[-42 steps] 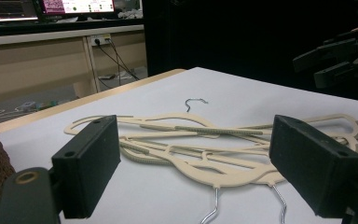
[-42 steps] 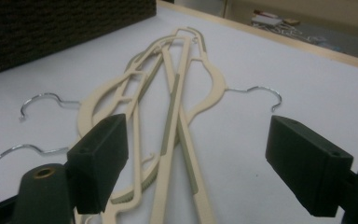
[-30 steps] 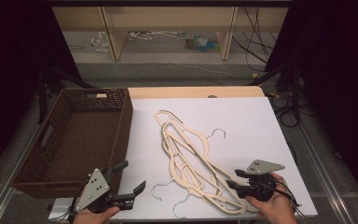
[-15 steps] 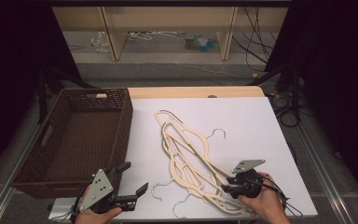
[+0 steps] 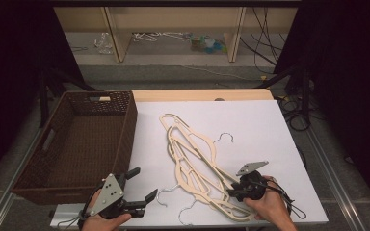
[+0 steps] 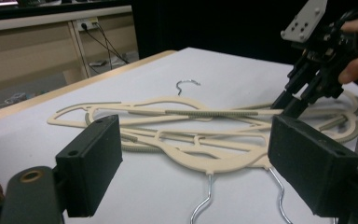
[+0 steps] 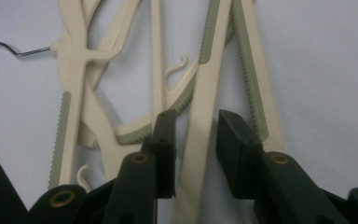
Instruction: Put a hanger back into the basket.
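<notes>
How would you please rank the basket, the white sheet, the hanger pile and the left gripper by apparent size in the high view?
1. White sheet
2. Basket, though somewhat nearer in size to the sheet than the rest
3. Hanger pile
4. Left gripper

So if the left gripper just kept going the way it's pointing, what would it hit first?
Probably the hangers: the open left gripper points across the white sheet at the pile, likely reaching their metal hooks first; depth is uncertain.
</notes>
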Demonstrator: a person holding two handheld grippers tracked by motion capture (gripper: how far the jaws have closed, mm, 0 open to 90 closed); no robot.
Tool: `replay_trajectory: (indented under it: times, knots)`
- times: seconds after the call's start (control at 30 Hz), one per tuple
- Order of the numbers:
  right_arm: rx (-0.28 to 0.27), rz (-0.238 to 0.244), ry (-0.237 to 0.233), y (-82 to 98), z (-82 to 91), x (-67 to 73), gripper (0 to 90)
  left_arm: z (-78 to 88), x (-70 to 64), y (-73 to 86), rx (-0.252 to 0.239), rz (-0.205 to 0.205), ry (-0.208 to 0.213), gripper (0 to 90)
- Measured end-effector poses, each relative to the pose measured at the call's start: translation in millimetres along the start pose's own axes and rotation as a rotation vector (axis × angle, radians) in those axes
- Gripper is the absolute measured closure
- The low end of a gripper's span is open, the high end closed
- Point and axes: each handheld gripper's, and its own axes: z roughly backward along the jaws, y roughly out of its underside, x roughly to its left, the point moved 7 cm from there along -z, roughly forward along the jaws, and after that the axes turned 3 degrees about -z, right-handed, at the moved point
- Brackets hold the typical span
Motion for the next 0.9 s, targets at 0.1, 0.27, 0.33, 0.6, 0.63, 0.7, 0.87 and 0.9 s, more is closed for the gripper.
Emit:
replay_trajectory:
  times: [0.1, 0.27, 0.33, 0.6, 0.63, 0.7, 0.87, 0.9]
  knots:
    - [-0.005, -0.008, 0.014, -1.9, -1.2, -0.7, 75.2, -6.3, -1.2, 5.7, 0.051, -0.017, -0.005, 19.7]
    - [-0.009, -0.007, 0.023, -3.8, 0.8, -2.8, 77.3, -23.8, -9.3, 13.7, 0.101, -0.028, 0.021, 20.3]
    - [-0.010, -0.022, 0.022, -5.4, 4.3, -3.5, 78.2, -33.4, -11.3, 15.7, 0.124, -0.036, 0.029, 21.0]
    - [-0.029, 0.010, 0.038, -14.3, 21.0, -8.6, 80.1, -63.5, -6.1, 32.5, 0.244, -0.120, 0.030, 23.3]
    - [-0.024, -0.006, 0.038, -15.4, 24.0, -8.0, 80.2, -66.7, -6.1, 34.3, 0.255, -0.136, 0.033, 23.7]
    - [-0.033, -0.003, 0.038, -18.3, 27.1, -8.2, 80.3, -73.1, -7.6, 36.9, 0.263, -0.157, 0.054, 24.0]
    - [-0.026, 0.030, 0.050, -22.8, 33.6, -8.9, 80.3, -83.8, -7.8, 42.1, 0.289, -0.204, 0.073, 25.6]
    - [-0.020, 0.028, 0.035, -23.3, 35.9, -8.2, 80.3, -87.0, -5.3, 44.5, 0.300, -0.214, 0.067, 25.6]
